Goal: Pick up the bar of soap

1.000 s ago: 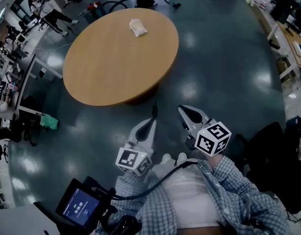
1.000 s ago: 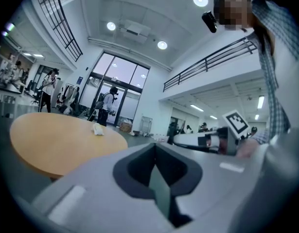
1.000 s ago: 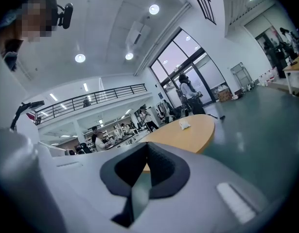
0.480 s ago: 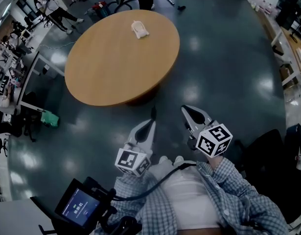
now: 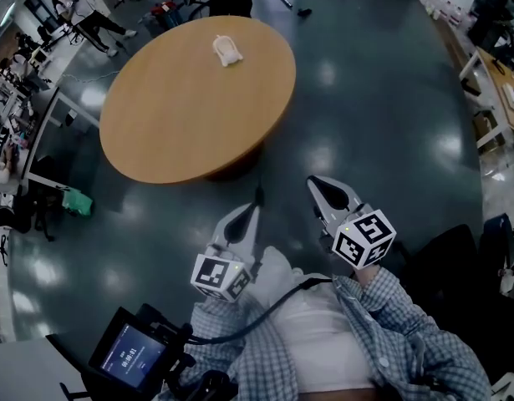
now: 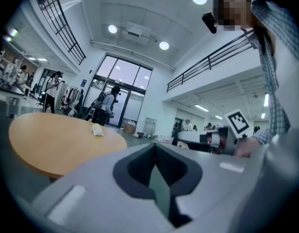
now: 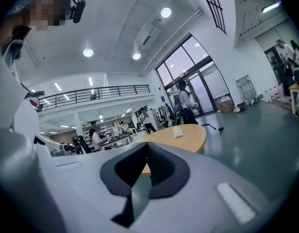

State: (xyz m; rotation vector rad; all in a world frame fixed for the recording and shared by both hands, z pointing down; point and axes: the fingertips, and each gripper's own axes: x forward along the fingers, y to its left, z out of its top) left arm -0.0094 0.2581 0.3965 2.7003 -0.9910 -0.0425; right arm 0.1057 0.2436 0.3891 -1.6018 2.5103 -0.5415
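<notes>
The bar of soap [image 5: 227, 50] lies on the round table [image 5: 173, 124], well ahead of both grippers. The left gripper [image 5: 257, 199] and right gripper [image 5: 315, 186] each have their jaws together, empty.

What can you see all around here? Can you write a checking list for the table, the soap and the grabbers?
Surface: round wooden table, plain top.
Job's things: bar of soap, pale, near the table's far edge, untouched.
Clutter: nothing seen on the table.
Grippers: left gripper and right gripper both shut, empty, over the floor short of the table.
Cables: black cable crossing the person's front below the grippers.
Surroundings: shiny dark floor; desks and people at the left.
</notes>
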